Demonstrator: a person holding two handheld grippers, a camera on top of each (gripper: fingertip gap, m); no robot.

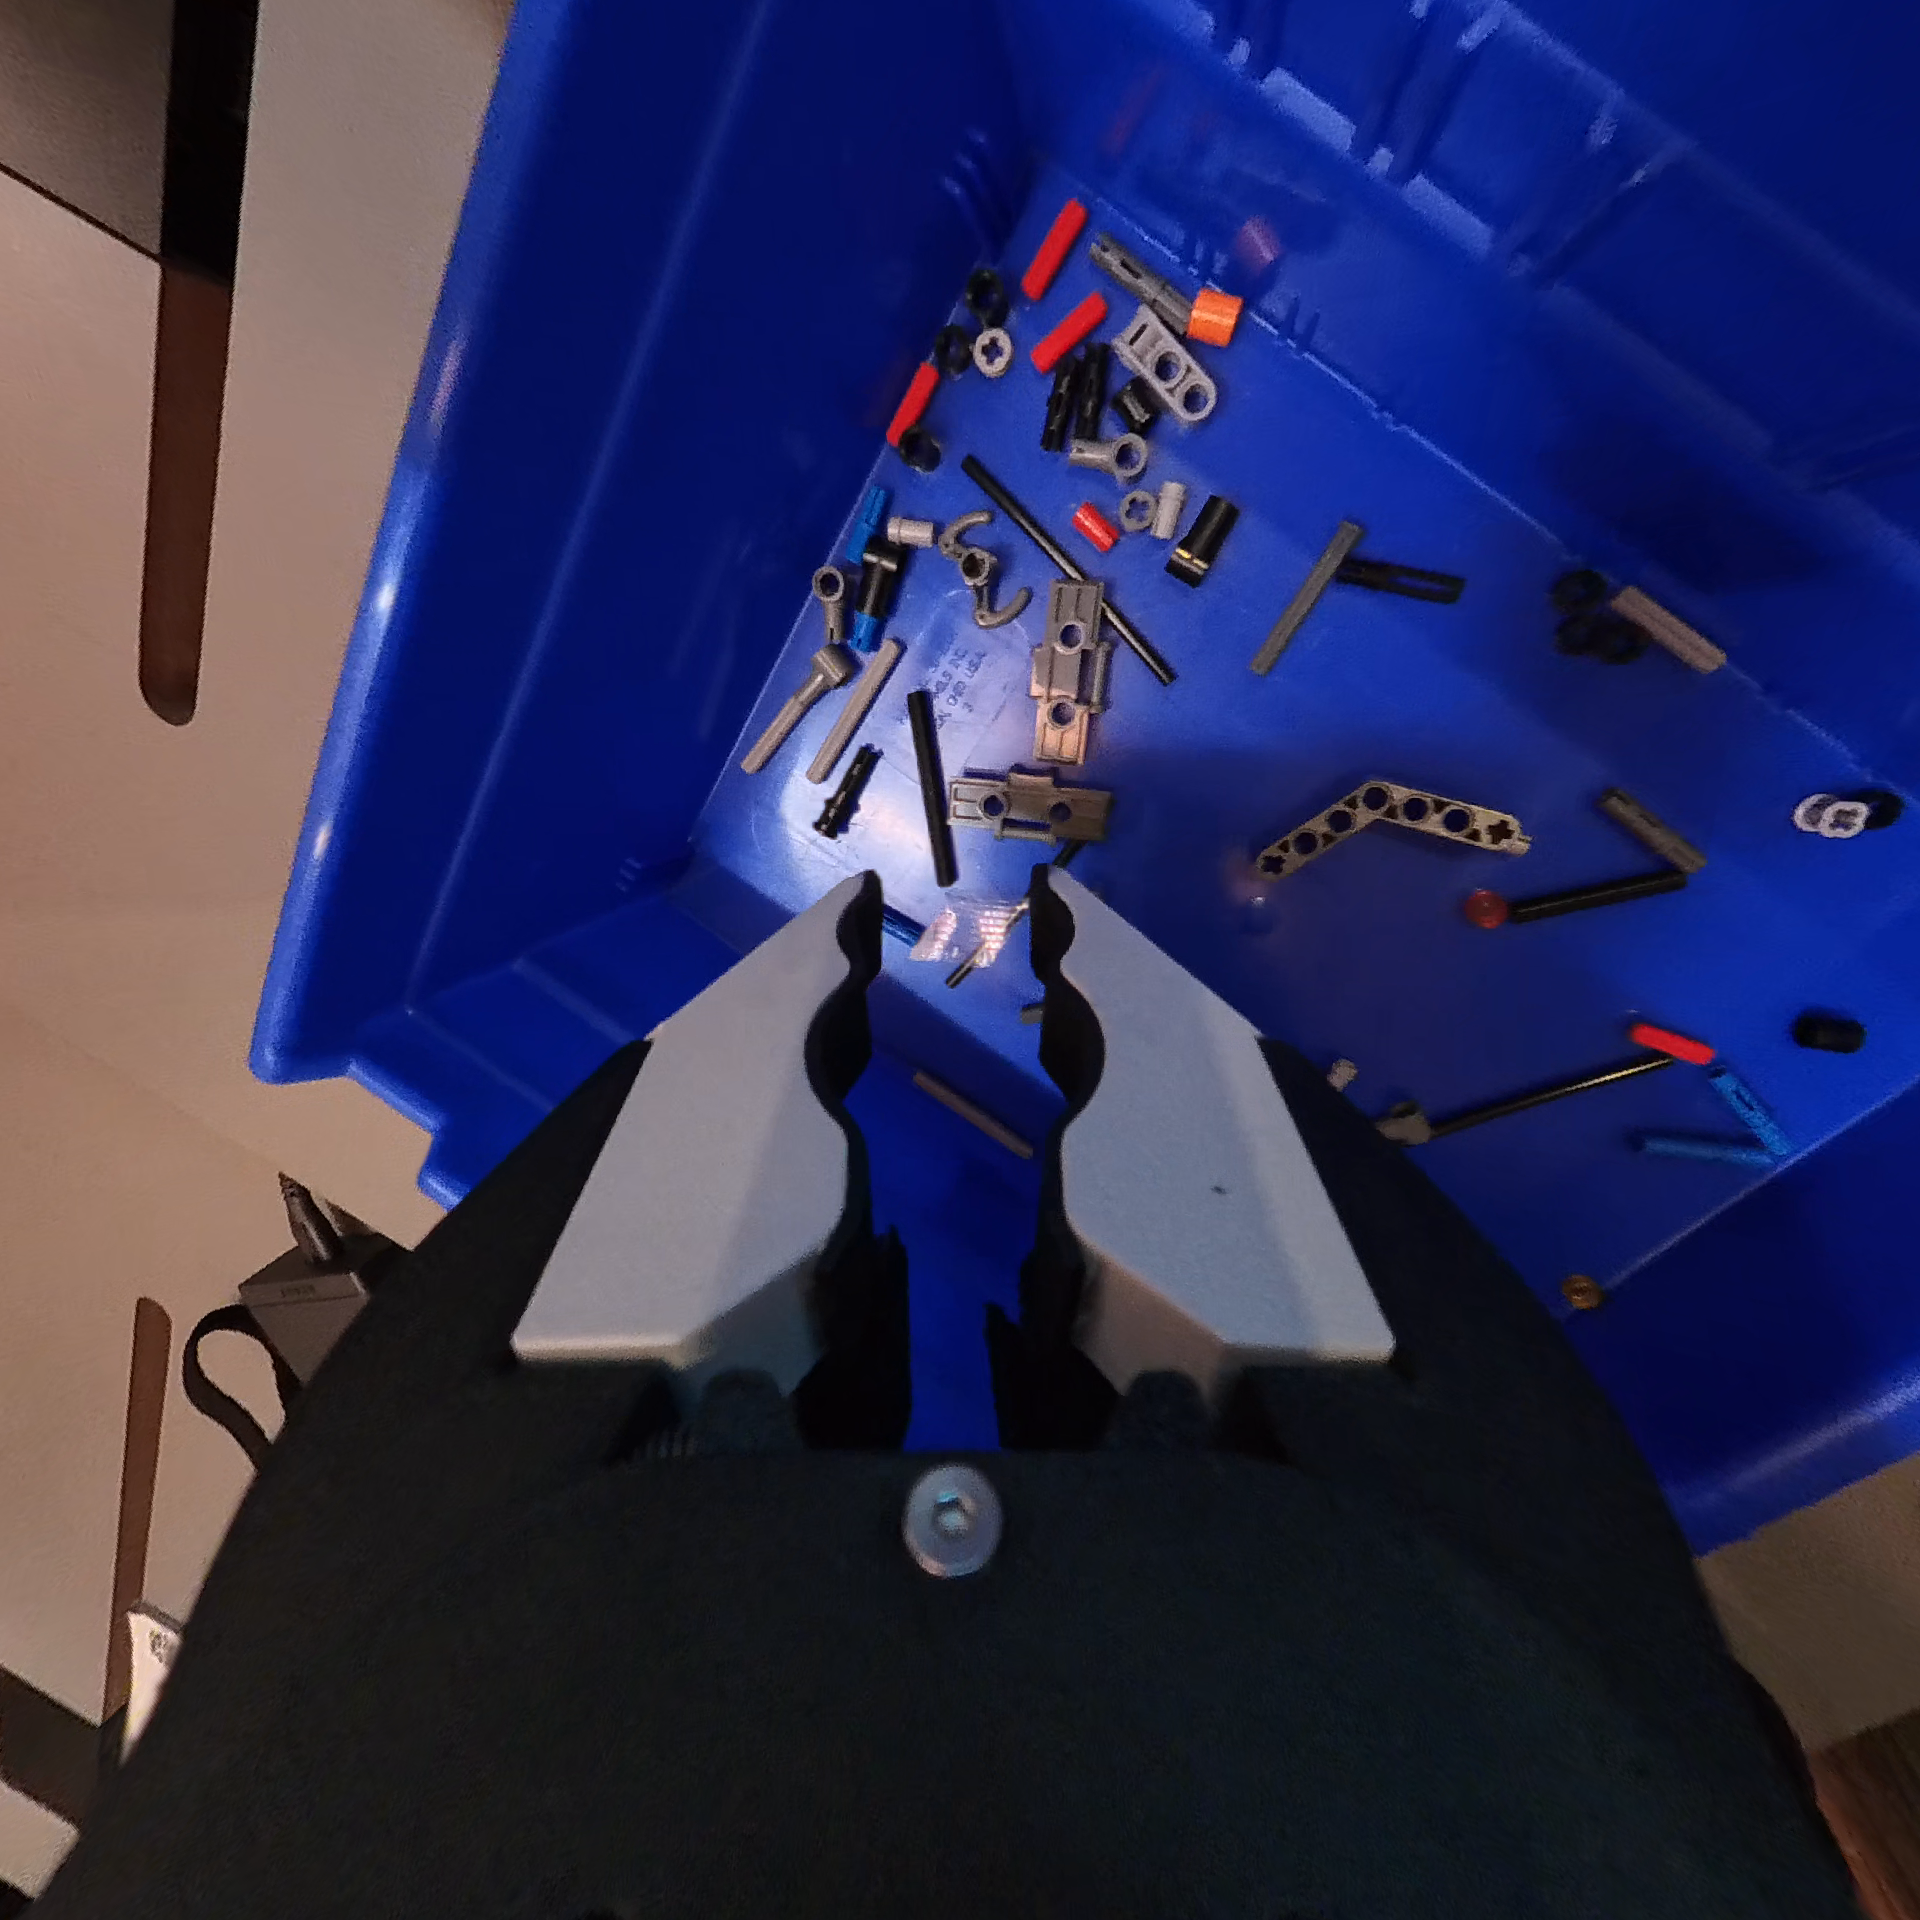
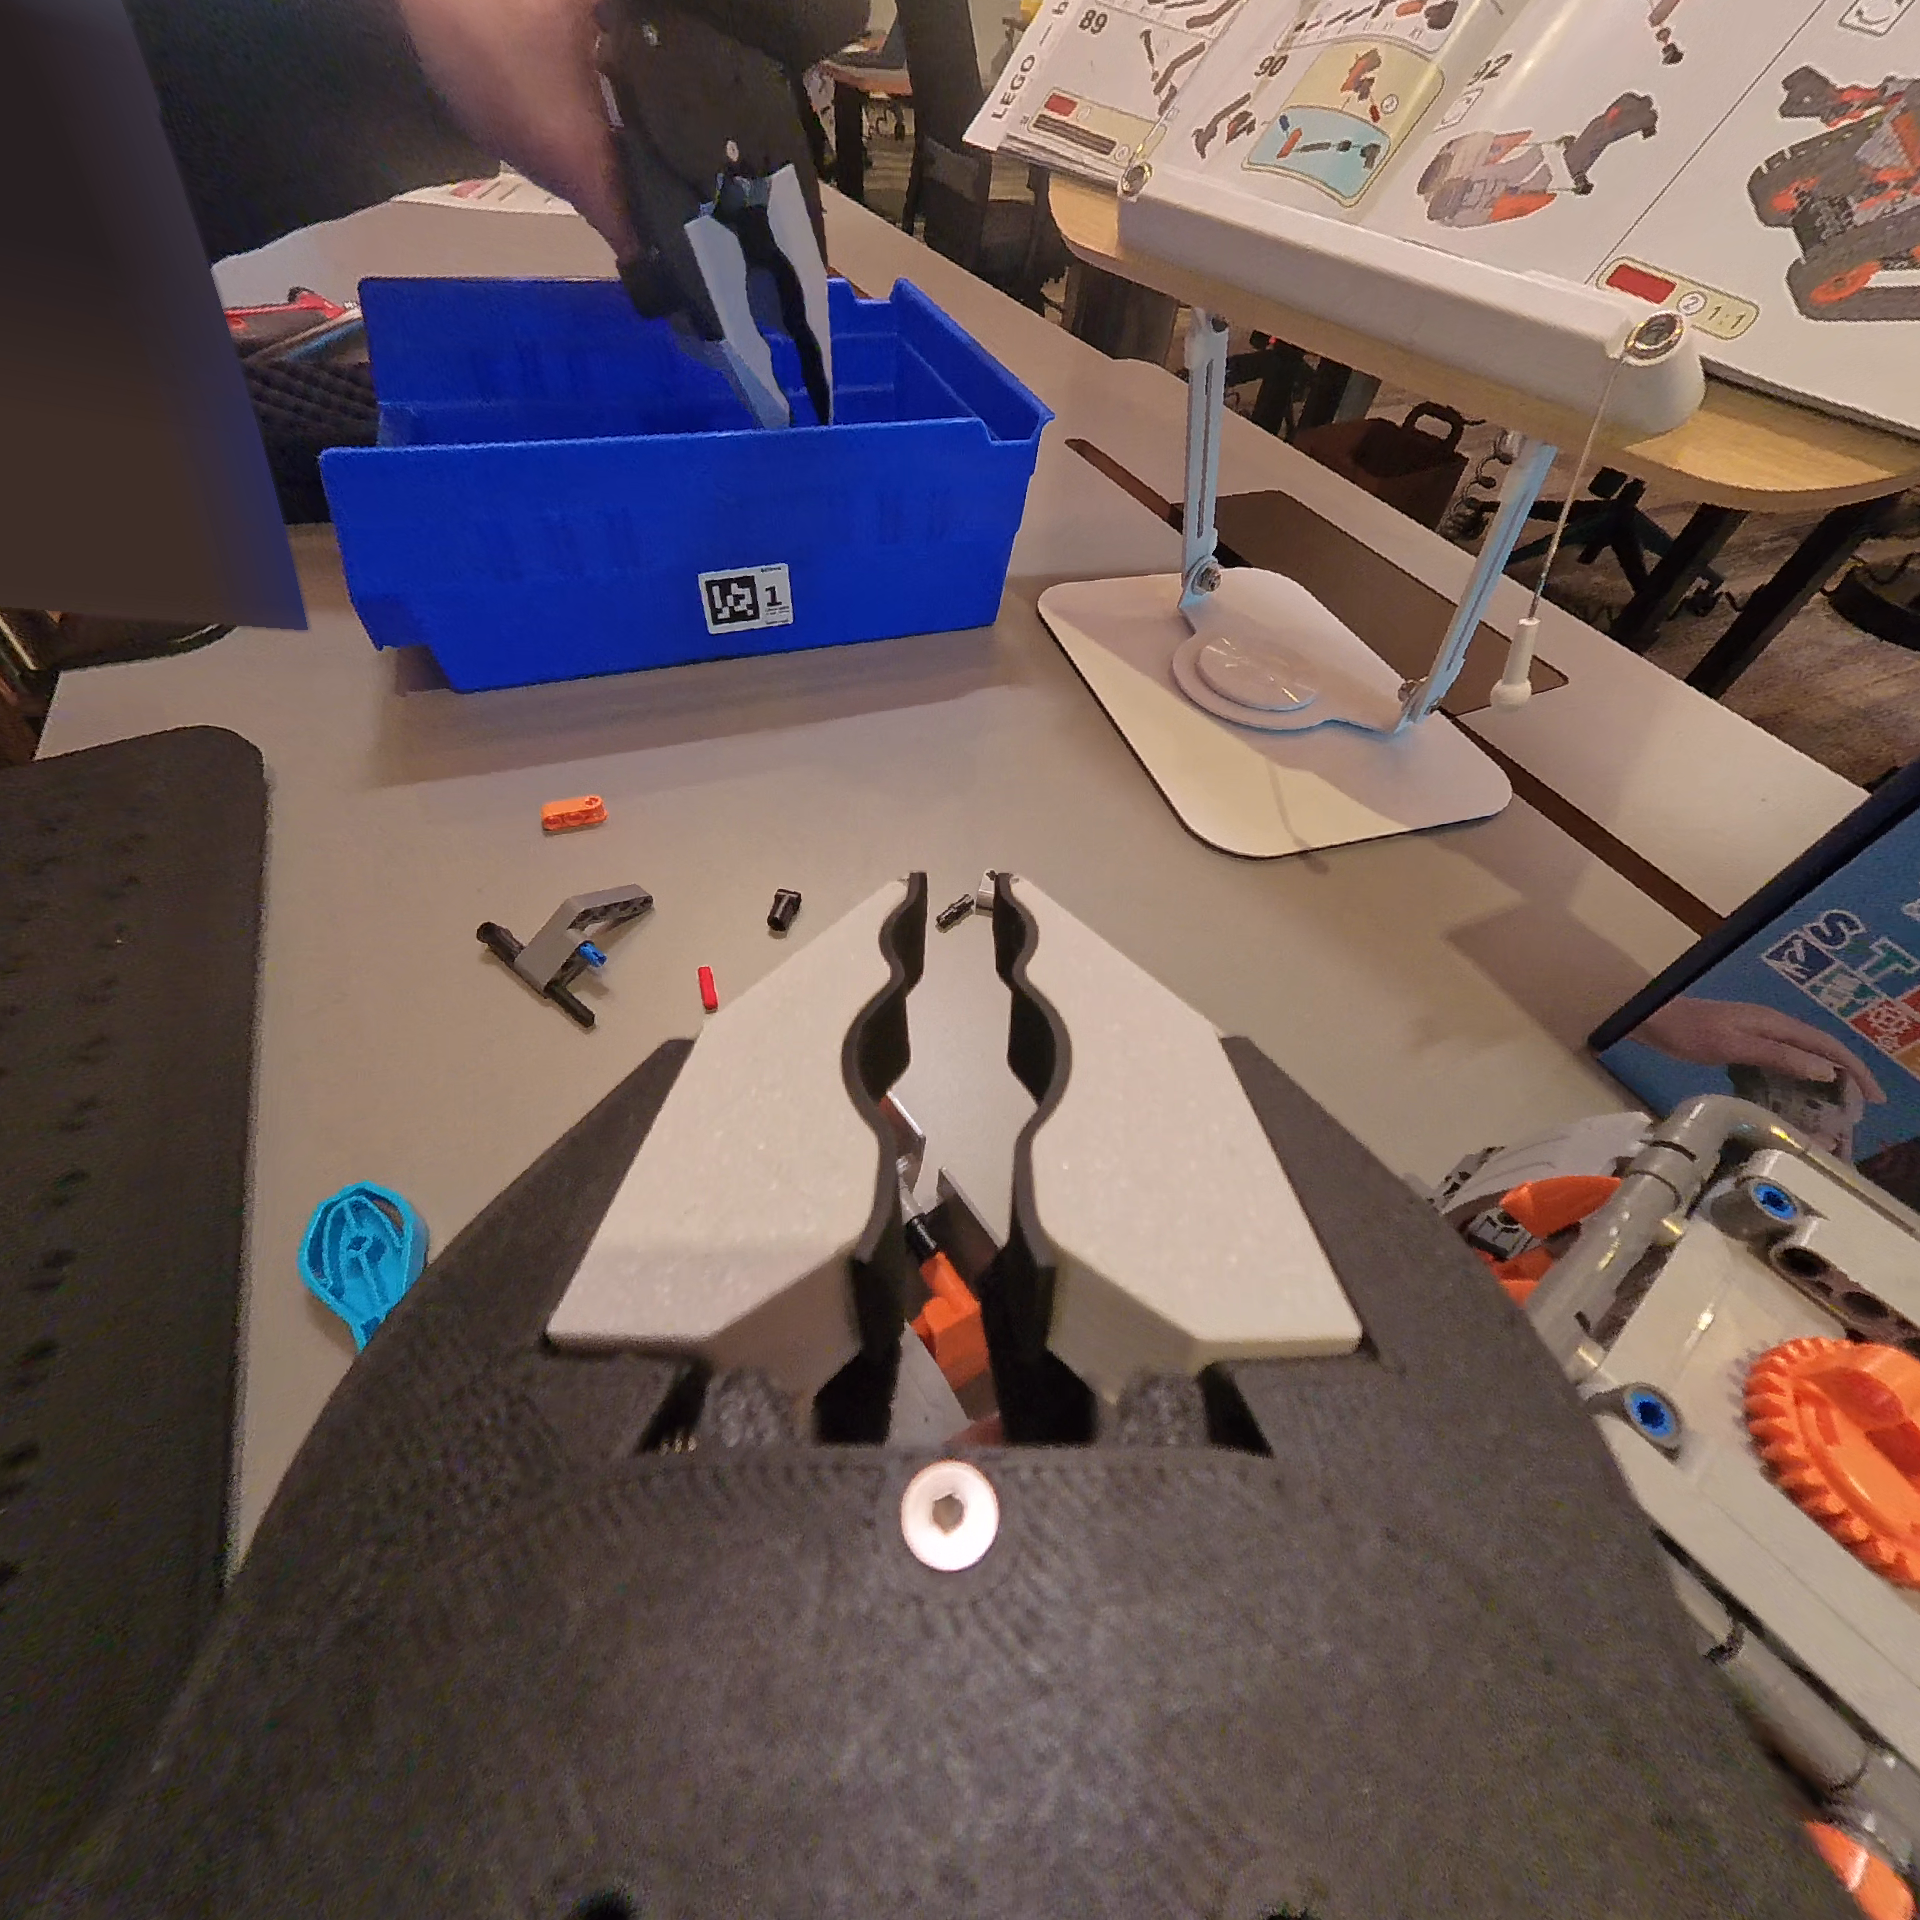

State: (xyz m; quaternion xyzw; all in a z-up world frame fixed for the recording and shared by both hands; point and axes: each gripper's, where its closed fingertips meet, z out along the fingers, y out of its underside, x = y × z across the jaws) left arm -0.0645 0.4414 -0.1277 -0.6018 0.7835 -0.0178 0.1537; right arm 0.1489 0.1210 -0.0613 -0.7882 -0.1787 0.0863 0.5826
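My left gripper (image 1: 956,894) is open and empty. It hangs inside a blue bin (image 1: 623,520) over several small black, grey and red building parts. A black rod (image 1: 932,784), a grey connector (image 1: 1029,810) and a clear plastic scrap (image 1: 961,930) lie nearest its tips. In the right wrist view the left gripper (image 2: 800,416) dips into the bin (image 2: 582,540). My right gripper (image 2: 958,883) hovers over the table with its tips a narrow gap apart. A grey and orange piece (image 2: 951,1309) sits deep between its fingers. A small black and grey pin (image 2: 961,909) lies on the table at its tips.
Loose on the table (image 2: 1039,748) are an orange beam (image 2: 571,814), a grey bent beam on a black axle (image 2: 571,940), a red pin (image 2: 708,987) and a black pin (image 2: 784,907). A teal tool (image 2: 358,1257), a black mat (image 2: 114,1039), a booklet stand (image 2: 1278,707) and a white-orange model (image 2: 1714,1351) surround them. The gap from one gripper's tips to the other's is roughly 40 cm. About 4 cm separates my left fingertips from the grey connector (image 1: 1029,810). The black rod (image 1: 932,784) is about 5 cm from my left fingertips. My left gripper is the nearer one to the clear plastic scrap (image 1: 961,930): about 5 cm, against 45 cm.
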